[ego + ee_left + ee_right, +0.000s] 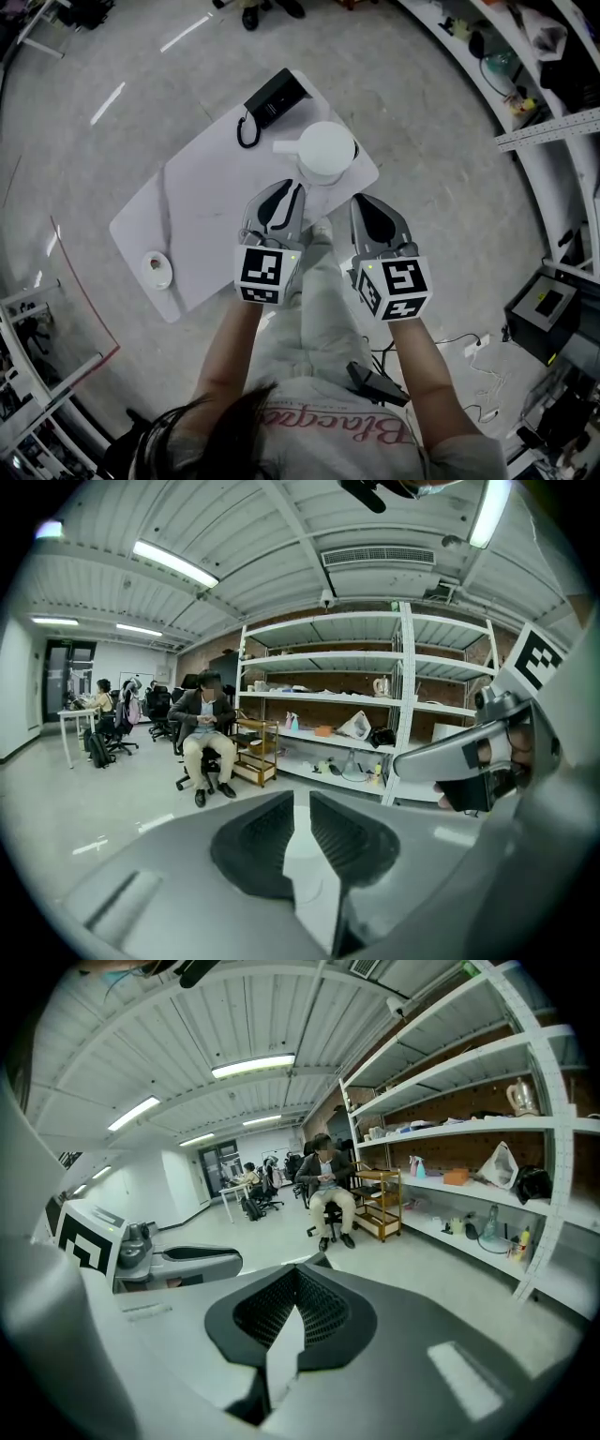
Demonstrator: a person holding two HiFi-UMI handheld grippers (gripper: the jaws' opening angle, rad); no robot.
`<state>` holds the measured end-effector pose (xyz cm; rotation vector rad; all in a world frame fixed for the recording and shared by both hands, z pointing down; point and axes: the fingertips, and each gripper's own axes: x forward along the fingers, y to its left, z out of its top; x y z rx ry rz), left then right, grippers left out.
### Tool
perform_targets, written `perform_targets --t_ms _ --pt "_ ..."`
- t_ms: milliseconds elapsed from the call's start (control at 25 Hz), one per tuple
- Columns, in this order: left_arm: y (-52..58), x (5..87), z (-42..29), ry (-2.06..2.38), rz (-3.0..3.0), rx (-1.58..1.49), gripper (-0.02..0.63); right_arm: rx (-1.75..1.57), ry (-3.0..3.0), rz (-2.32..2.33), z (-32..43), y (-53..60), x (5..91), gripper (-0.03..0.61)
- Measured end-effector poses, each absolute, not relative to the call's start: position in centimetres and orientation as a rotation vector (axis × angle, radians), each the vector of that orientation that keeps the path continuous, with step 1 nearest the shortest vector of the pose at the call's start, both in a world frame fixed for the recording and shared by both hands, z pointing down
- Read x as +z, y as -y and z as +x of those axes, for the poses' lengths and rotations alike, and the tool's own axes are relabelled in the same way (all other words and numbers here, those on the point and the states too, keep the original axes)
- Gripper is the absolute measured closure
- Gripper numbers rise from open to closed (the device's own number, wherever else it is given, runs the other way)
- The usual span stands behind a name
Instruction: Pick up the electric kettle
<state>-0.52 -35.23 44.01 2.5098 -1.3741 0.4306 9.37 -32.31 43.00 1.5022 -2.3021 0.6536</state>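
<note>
bare forearms (230, 356) reach forward side by side. left gripper (287, 191) jaws sit a sliver apart, empty. right gripper (364, 204) jaws meet at the tips

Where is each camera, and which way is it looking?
Head view: on the person's head, looking steeply down at the kettle on the table; forearms, left gripper and right gripper show.
Left gripper view: rides the left gripper, looking level across the room; its jaws stand slightly apart, empty.
Right gripper view: rides the right gripper, also level; its jaws meet.
Both gripper views share the shelves and a seated person.
</note>
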Motion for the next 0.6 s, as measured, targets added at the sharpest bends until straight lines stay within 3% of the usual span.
perform_targets --t_ms 600 --pt "39.6 56.7 -3.6 1.532 2.328 0.500 0.461 0.821 2.192 1.562 11.6 35.6 55.1 0.558"
